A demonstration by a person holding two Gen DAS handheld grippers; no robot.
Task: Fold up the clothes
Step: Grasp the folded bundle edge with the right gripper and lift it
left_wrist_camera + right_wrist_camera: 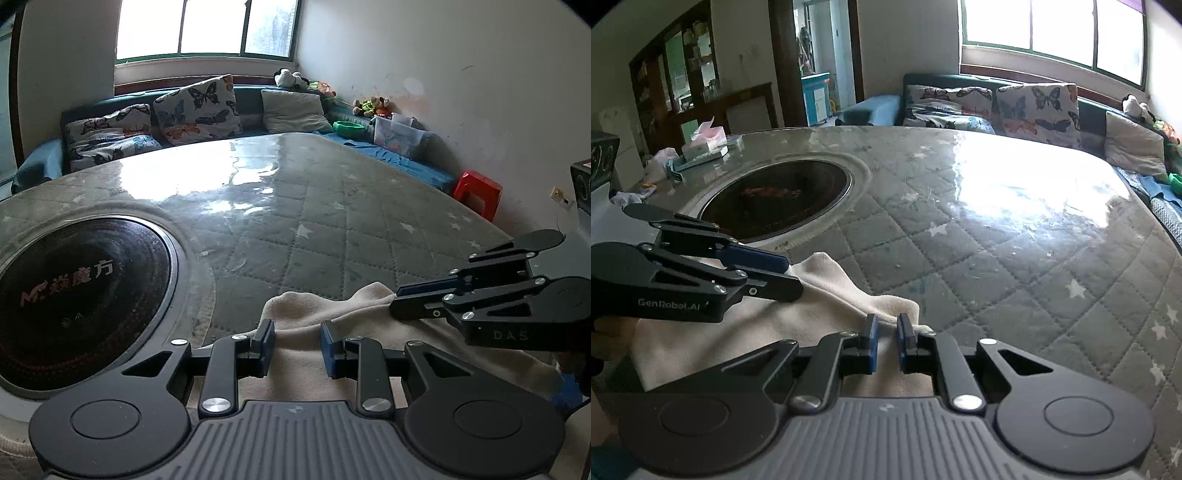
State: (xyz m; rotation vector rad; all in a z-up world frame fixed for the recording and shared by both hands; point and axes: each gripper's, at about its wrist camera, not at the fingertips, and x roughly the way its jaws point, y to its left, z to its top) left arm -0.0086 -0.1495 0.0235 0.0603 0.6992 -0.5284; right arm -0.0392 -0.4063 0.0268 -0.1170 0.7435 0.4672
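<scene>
Cloth [325, 310] pinched at far right corner by right gripper [886, 334], jaws nearly closed on a raised fold. Left gripper [297, 338] spread wide, straddling far left edge, not clamping yet. Both set on same far edge, likely to carry it over as one fold. Rest of cloth flat at near edge of quilted table [332, 221], just beside round black hob [81, 295]. Needs left clamp before lift, else skewed fold.

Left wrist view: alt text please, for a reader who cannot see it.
The left gripper is open over a cream cloth on a quilted table. The right gripper, at right, appears to pinch the cloth's far edge. A round black cooktop sits at left.
</scene>
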